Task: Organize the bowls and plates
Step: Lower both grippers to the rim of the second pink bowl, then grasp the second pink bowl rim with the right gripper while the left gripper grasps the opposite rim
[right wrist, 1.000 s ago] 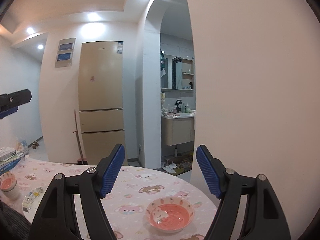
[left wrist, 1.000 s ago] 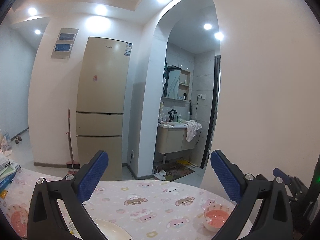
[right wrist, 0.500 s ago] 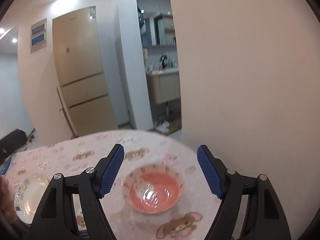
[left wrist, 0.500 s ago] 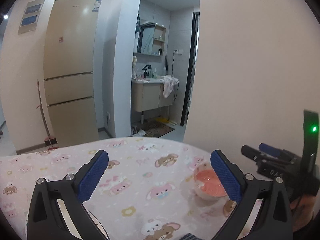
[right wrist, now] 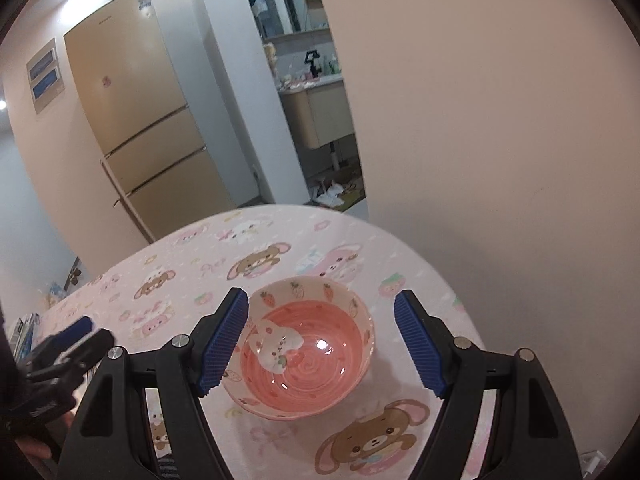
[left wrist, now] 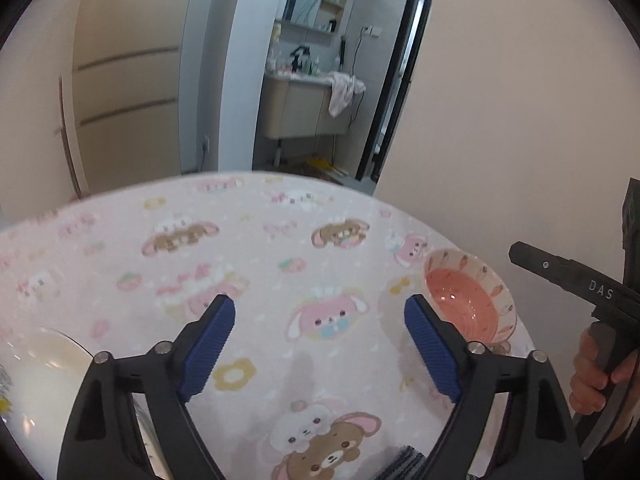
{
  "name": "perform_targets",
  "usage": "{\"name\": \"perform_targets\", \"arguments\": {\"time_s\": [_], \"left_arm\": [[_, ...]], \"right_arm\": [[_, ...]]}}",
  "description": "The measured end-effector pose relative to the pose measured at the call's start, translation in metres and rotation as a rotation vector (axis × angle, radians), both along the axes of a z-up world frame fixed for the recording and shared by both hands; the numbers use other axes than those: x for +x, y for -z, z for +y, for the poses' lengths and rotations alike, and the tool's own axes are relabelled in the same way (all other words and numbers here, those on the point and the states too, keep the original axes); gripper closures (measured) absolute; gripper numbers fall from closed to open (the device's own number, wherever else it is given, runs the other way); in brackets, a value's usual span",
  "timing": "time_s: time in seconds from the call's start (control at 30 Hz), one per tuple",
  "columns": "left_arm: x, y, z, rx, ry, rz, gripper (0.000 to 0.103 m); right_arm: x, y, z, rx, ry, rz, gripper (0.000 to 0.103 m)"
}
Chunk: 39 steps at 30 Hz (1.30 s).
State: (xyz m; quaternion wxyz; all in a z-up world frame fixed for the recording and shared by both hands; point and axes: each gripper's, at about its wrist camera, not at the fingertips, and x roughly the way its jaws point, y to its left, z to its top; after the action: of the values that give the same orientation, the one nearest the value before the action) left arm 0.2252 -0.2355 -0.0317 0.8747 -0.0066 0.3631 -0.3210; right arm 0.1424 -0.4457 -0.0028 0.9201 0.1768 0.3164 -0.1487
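Observation:
A pink bowl (right wrist: 304,364) with carrot and rabbit prints stands on the round table (left wrist: 280,240) near its right edge. My right gripper (right wrist: 320,340) hovers over it, open, with the left pad (right wrist: 224,340) in line with the bowl's left rim and the right pad clear of it. My left gripper (left wrist: 320,344) is over the bare cloth in the middle, jaws closing with nothing between them. A pale glassy plate (left wrist: 40,380) lies at its lower left. The bowl (left wrist: 468,296) sits to the right of the left gripper.
A pink cartoon tablecloth covers the table. A plain wall (right wrist: 500,160) stands close behind the table's right side. A hand (left wrist: 592,380) holds the right gripper's handle. A dark striped thing (left wrist: 404,460) shows at the near edge. Books (right wrist: 24,328) lie far left.
Both grippers have tipped down and sunk toward the table. The right one has closed in over the pink bowl. The left jaws have narrowed a little.

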Motion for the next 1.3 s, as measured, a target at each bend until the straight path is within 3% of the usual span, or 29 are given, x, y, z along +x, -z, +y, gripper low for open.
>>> {"name": "perform_targets", "arguments": {"time_s": [0.2,0.3,0.37,0.47,0.57,0.77,0.8,0.87,0.9,0.97,1.1,1.23,1.3], "left_arm": [[0.001,0.003,0.003,-0.041,0.025,0.022,0.016],[-0.001,0.001,0.001,-0.051,0.044,0.02,0.016],[-0.002,0.001,0.0,-0.049,0.051,0.017,0.016],[-0.004,0.0,0.0,-0.051,0.057,0.01,0.016],[-0.005,0.001,-0.001,-0.053,0.062,0.01,0.018],[-0.008,0.001,-0.005,-0.044,0.082,0.003,0.02],[-0.009,0.001,-0.005,-0.044,0.081,-0.001,0.02],[-0.009,0.001,-0.004,-0.046,0.082,-0.002,0.02],[-0.008,0.001,-0.004,-0.05,0.084,0.004,0.02],[-0.008,0.002,-0.005,-0.059,0.091,0.022,0.02],[-0.005,0.007,-0.007,-0.076,0.117,0.071,0.02],[-0.004,0.011,-0.009,-0.089,0.14,0.099,0.021],[-0.004,0.013,-0.01,-0.094,0.157,0.114,0.028]], "right_arm": [[0.001,0.013,-0.014,-0.047,0.095,0.04,0.028],[0.003,0.026,-0.023,0.001,0.088,0.074,0.032],[0.006,0.036,-0.026,0.048,0.057,0.1,0.044],[0.008,0.049,-0.03,0.119,0.039,0.122,0.047],[0.012,0.059,-0.032,0.183,0.021,0.14,0.057],[0.026,0.078,-0.022,0.261,-0.032,0.201,0.062],[0.026,0.077,-0.021,0.248,-0.021,0.205,0.064],[0.025,0.078,-0.02,0.236,0.004,0.21,0.084],[0.023,0.078,-0.022,0.258,0.003,0.197,0.085],[0.022,0.081,-0.023,0.322,-0.013,0.186,0.088],[0.021,0.073,-0.009,0.34,-0.068,0.155,0.091],[0.022,0.059,0.023,0.265,-0.149,0.145,0.089],[0.023,0.056,0.032,0.269,-0.175,0.14,0.089]]}}
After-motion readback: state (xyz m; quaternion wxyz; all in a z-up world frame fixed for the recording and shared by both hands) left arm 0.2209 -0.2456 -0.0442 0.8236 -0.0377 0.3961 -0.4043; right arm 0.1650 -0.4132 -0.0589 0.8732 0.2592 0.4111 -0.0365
